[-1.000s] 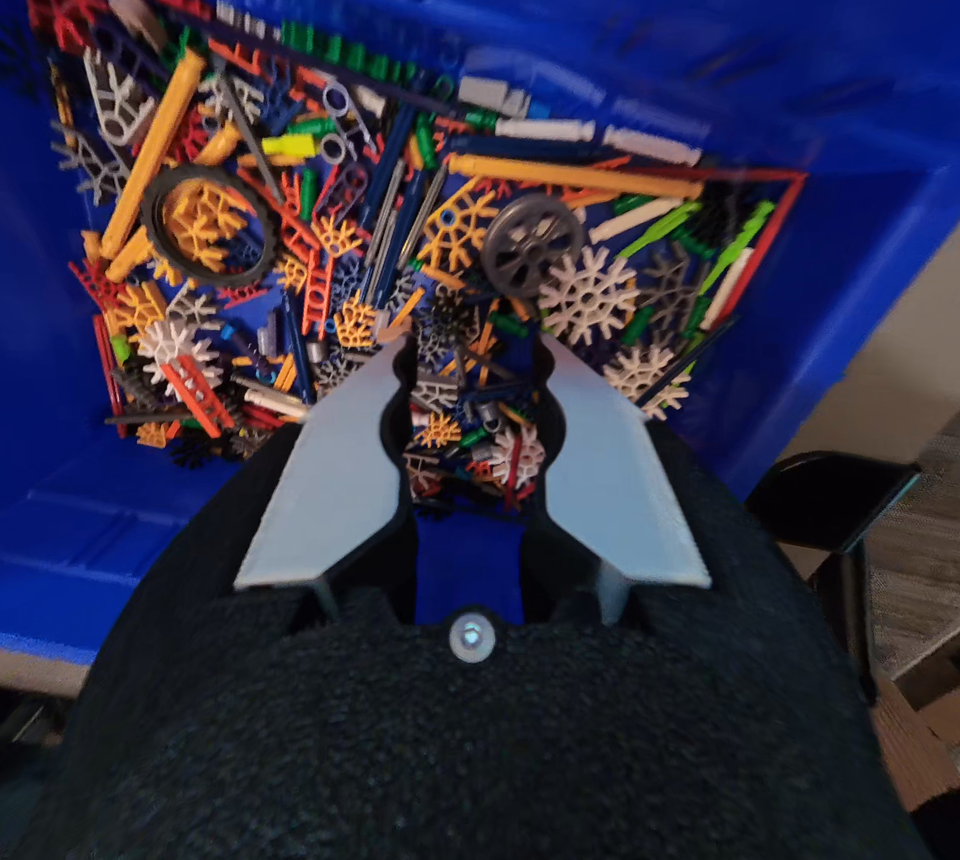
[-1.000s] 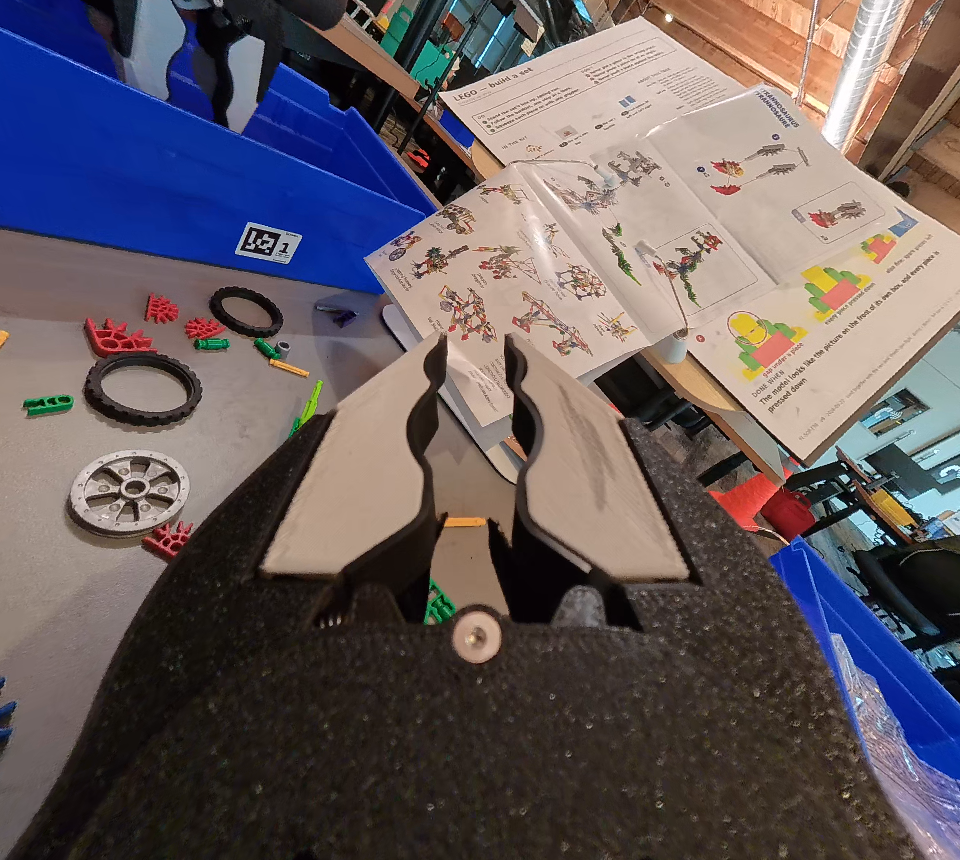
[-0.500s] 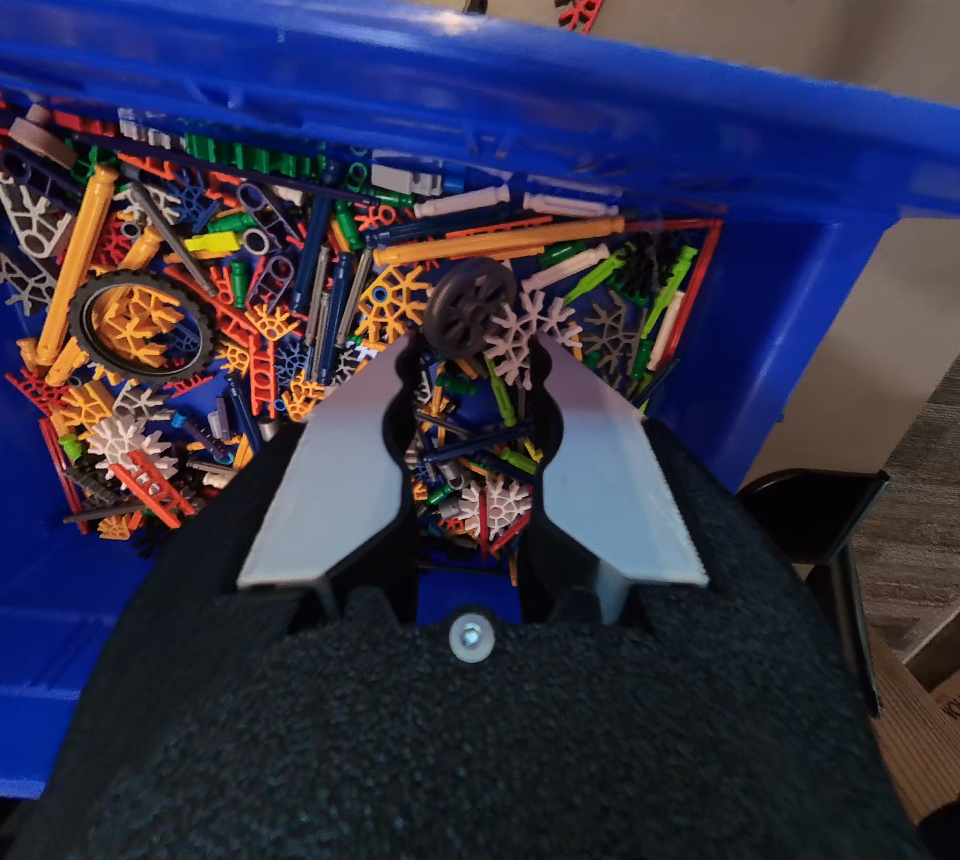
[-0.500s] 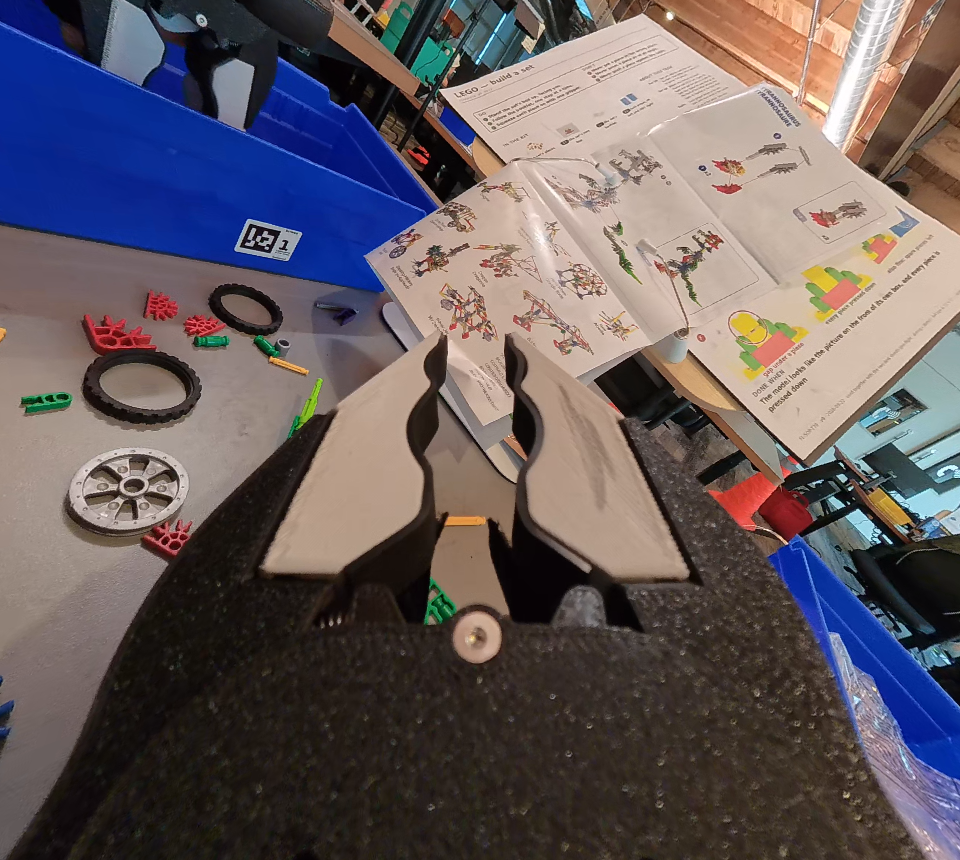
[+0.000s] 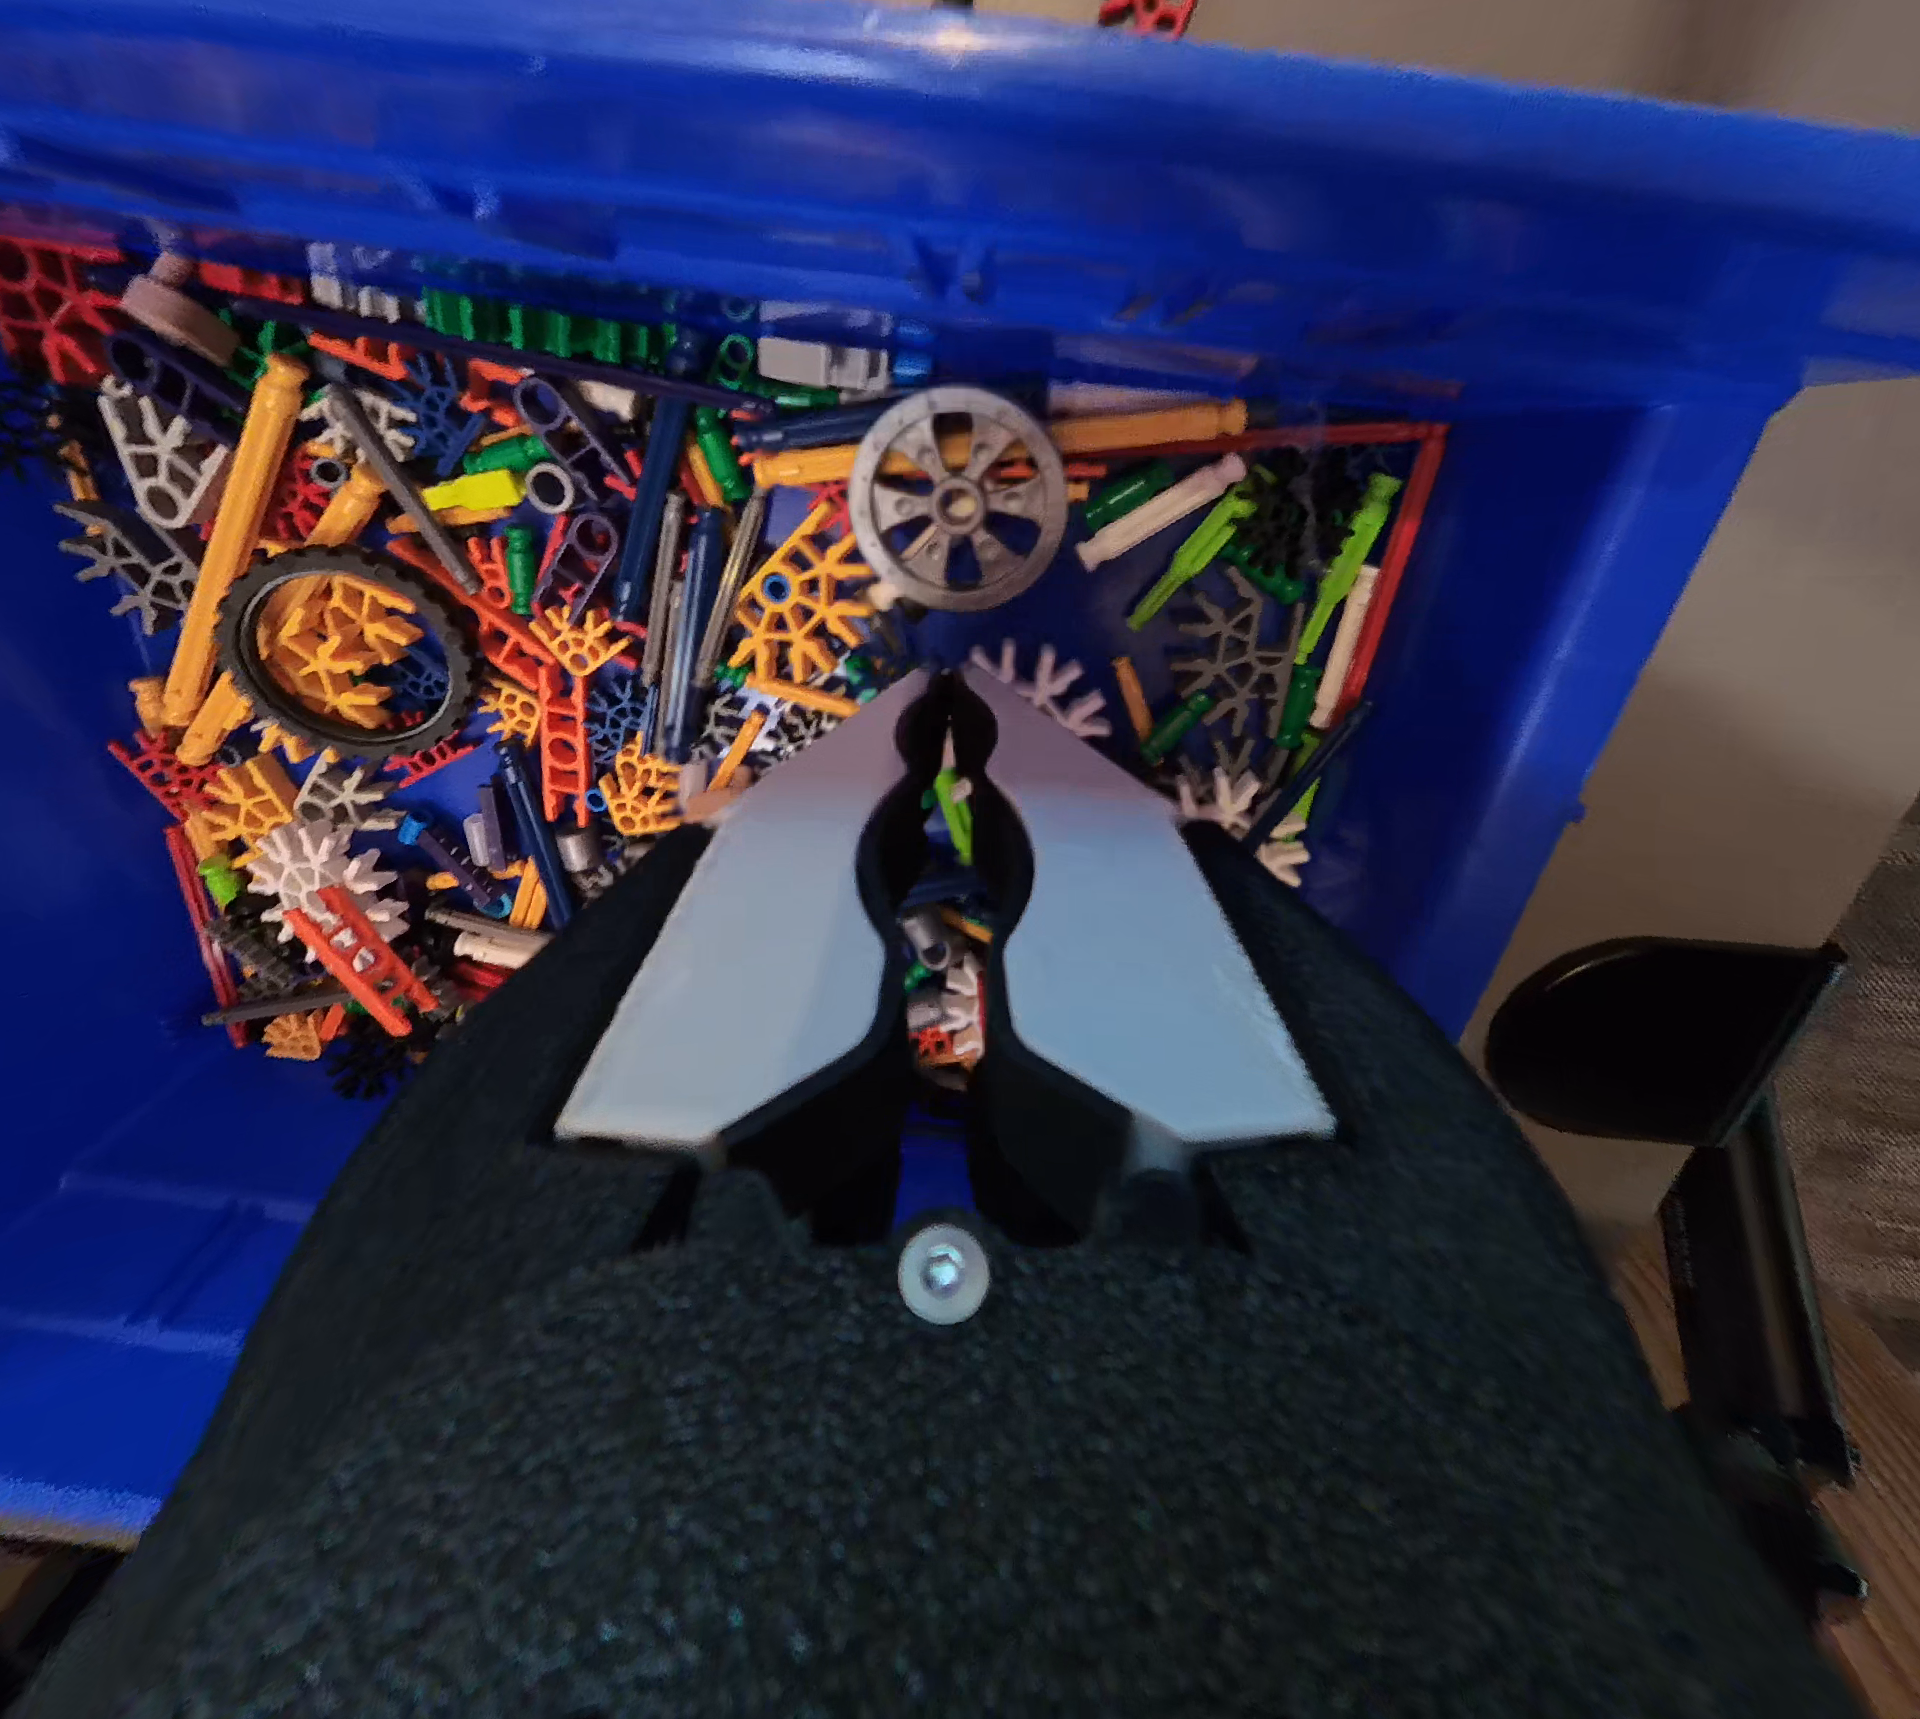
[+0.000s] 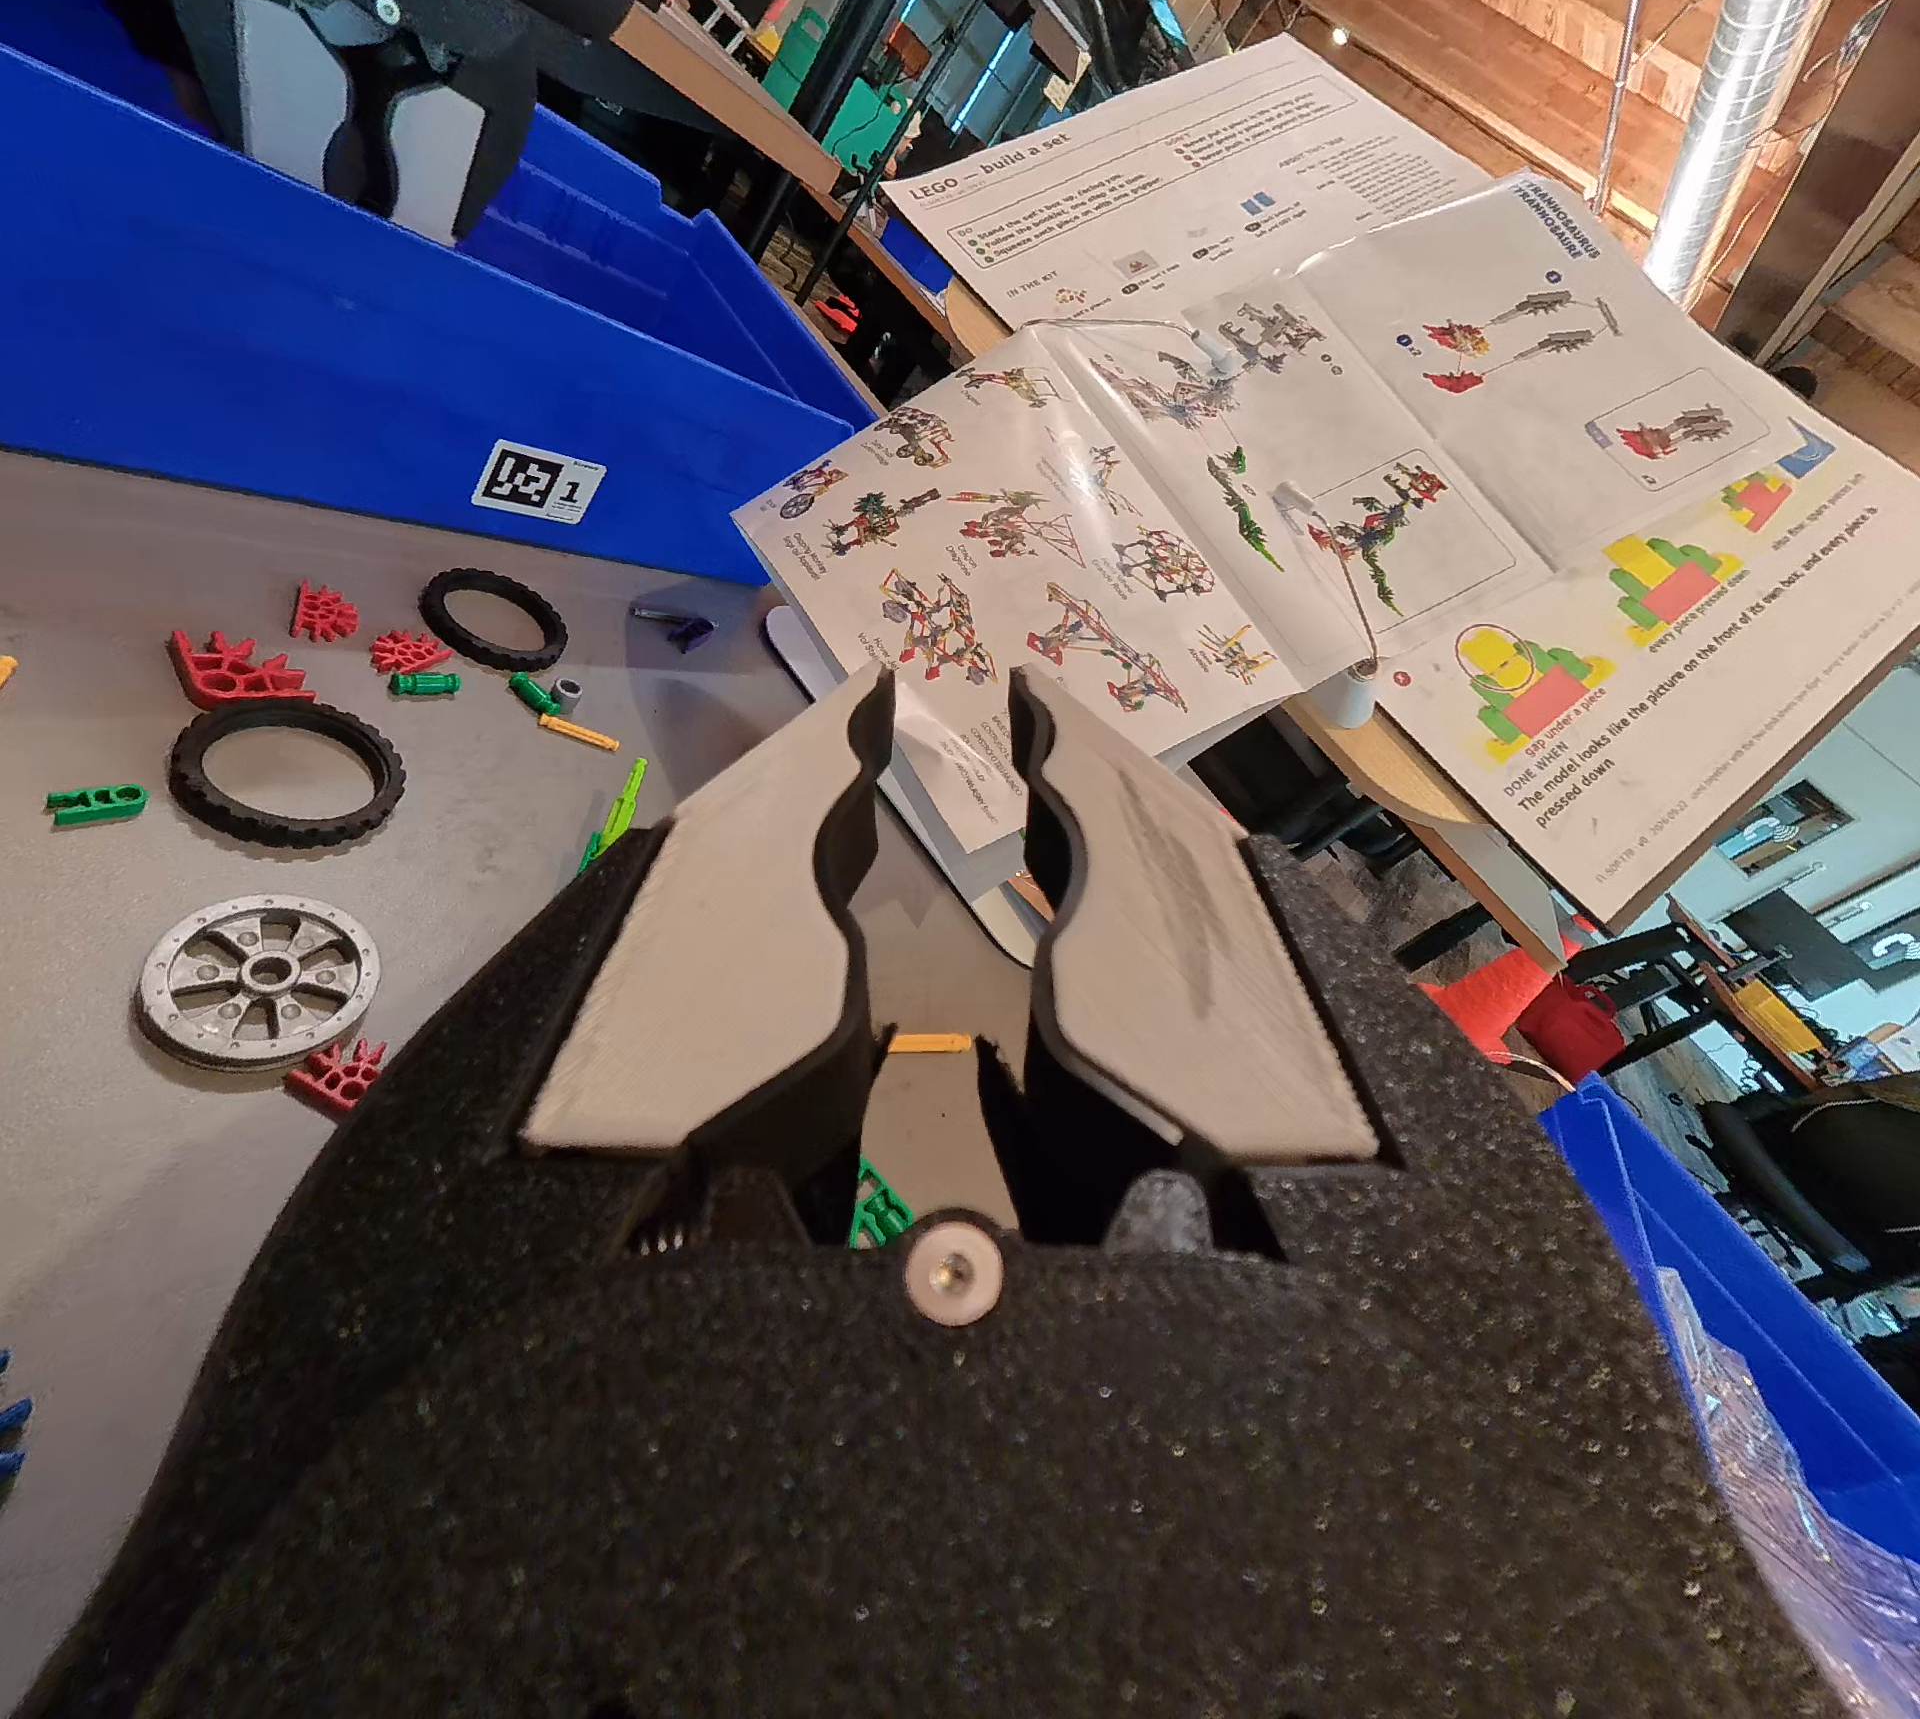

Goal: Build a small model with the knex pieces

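Our left gripper (image 5: 943, 682) hangs inside the blue bin (image 5: 935, 142), near its right end, over the heap of rods and connectors. Its jaws are drawn together until the tips meet or very nearly meet. A grey spoked wheel (image 5: 956, 511) sits just beyond those tips, toward the bin's far wall. We cannot tell whether the tips pinch its lower rim or merely point at it.

If there is a hold, we judge it thin. It would be a nip on a hard, rounded edge, so the wheel could twist or slip out and drop among the loose pieces. It could also catch the bin's far wall on the way over.

Our right gripper (image 6: 951, 687) is outside the bin, above the table (image 6: 104, 1150) in front of it. Its jaws are partly open and hold nothing. Tyres, red connectors and a second grey wheel (image 6: 258, 983) lie loose on that table, and a low sweep could scatter them.
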Available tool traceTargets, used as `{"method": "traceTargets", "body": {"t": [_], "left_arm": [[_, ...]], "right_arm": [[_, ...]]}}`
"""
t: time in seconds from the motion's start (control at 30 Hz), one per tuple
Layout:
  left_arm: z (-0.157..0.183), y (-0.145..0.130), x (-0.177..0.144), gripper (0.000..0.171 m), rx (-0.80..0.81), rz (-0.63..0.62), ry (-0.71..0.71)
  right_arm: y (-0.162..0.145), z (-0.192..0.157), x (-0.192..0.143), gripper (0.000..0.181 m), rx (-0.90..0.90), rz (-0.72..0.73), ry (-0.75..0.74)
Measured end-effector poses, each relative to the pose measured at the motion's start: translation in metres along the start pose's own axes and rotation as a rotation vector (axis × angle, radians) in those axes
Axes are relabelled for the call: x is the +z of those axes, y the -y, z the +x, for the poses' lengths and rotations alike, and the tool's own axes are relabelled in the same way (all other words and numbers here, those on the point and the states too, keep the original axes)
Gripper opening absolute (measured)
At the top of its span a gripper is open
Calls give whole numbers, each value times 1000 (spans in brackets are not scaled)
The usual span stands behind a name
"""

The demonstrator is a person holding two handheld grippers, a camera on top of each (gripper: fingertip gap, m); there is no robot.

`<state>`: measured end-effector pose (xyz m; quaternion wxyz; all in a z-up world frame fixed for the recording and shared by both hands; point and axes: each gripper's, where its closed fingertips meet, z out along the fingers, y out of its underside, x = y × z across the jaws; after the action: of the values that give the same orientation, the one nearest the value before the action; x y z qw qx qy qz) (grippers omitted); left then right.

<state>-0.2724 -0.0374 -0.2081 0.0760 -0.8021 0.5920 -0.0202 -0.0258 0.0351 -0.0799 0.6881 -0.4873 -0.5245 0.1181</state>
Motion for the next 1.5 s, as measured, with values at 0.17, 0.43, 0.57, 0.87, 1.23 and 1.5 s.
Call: {"method": "traceTargets", "body": {"t": [0.17, 0.43, 0.57, 0.87, 1.23, 1.5], "left_arm": [[-19, -10, -9, 0, -41, -1, 77], [-47, -13, 2, 24, -31, -4, 174], [-49, -14, 9, 19, -25, -8, 154], [-45, -14, 13, 5, -8, -4, 129], [-33, -28, -2, 5, -47, -19, 135], [-27, -31, -8, 19, -78, -68, 87]], "right_arm": [[-1, 0, 1, 22, 2, -4, -1], [-6, -1, 3, 22, -1, -21, 2], [-7, -1, 3, 22, 0, -27, 3], [-8, -1, 3, 22, 0, -29, 5], [-7, 0, 3, 21, -3, -28, 2], [-7, 0, 2, 21, -3, -27, 2]]}}
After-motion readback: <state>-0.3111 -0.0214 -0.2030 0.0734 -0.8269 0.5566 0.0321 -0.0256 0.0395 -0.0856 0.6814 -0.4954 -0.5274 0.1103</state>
